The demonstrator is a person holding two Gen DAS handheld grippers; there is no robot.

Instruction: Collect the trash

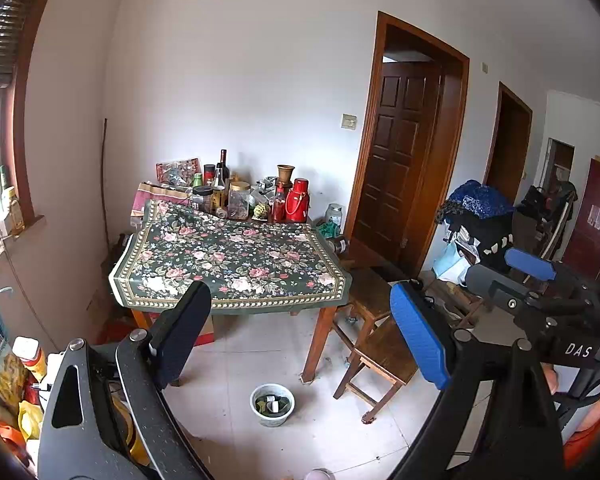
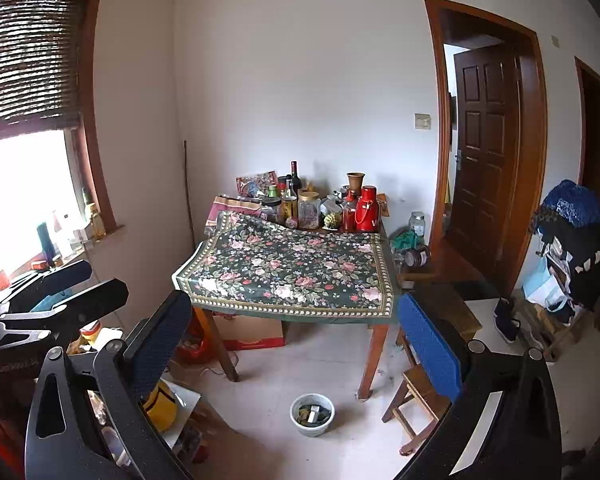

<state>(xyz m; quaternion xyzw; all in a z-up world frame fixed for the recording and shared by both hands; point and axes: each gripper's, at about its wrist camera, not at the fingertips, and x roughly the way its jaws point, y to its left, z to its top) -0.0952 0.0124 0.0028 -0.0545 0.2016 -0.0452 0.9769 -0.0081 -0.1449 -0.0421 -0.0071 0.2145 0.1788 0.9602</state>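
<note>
A small white bucket (image 1: 272, 404) (image 2: 312, 414) holding scraps of trash stands on the tiled floor in front of the table (image 1: 228, 264) (image 2: 292, 276), which is covered by a floral cloth. My left gripper (image 1: 300, 336) hangs in the air well short of the table, jaws wide open with nothing between them. My right gripper (image 2: 296, 346) is held the same way, open and empty. Each shows in the other's view: the right gripper (image 1: 496, 270) at the right edge, the left gripper (image 2: 108, 278) at the left edge.
Bottles, jars and a red thermos (image 1: 298, 200) (image 2: 367, 209) crowd the table's back edge. Wooden stools (image 1: 380, 356) (image 2: 420, 400) stand right of the table, a cardboard box (image 2: 252, 334) under it. Bags and clutter (image 1: 16, 380) lie at the left, piled clothes (image 2: 576, 232) at the right by the doors.
</note>
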